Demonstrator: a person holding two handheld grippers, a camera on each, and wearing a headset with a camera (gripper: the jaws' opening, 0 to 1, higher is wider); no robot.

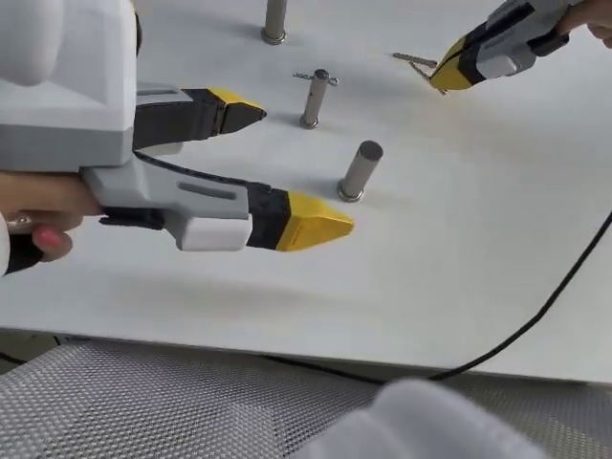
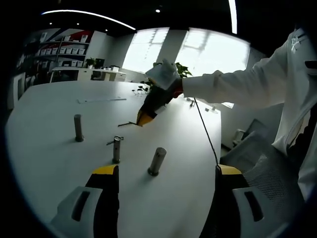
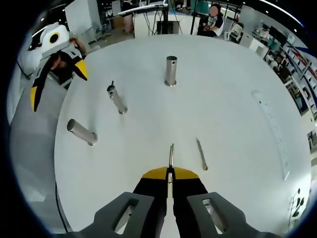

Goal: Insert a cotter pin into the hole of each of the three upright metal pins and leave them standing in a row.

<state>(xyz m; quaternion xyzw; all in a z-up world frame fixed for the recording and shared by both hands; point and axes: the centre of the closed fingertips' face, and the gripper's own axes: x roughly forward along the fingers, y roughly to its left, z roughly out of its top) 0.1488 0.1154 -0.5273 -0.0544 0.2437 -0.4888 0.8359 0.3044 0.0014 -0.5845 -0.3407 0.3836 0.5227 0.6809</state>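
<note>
Three upright silver metal pins stand in a row on the white tabletop [image 1: 459, 239]: the far pin [image 1: 275, 19], the middle pin [image 1: 314, 96] with a thin wire cotter pin [image 1: 304, 76] through its hole, and the near pin [image 1: 361, 170]. The left gripper [image 1: 287, 167] hovers just beside the near pin, jaws wide apart. The right gripper [image 3: 170, 173] is clamped on a second cotter pin [image 3: 171, 154], near a third cotter pin [image 3: 200, 154] lying on the tabletop.

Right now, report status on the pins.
Left gripper open, empty. Right gripper shut on a cotter pin. Middle pin fitted; near pin, far pin bare. Spare cotter pin on table; nothing blocking.
</note>
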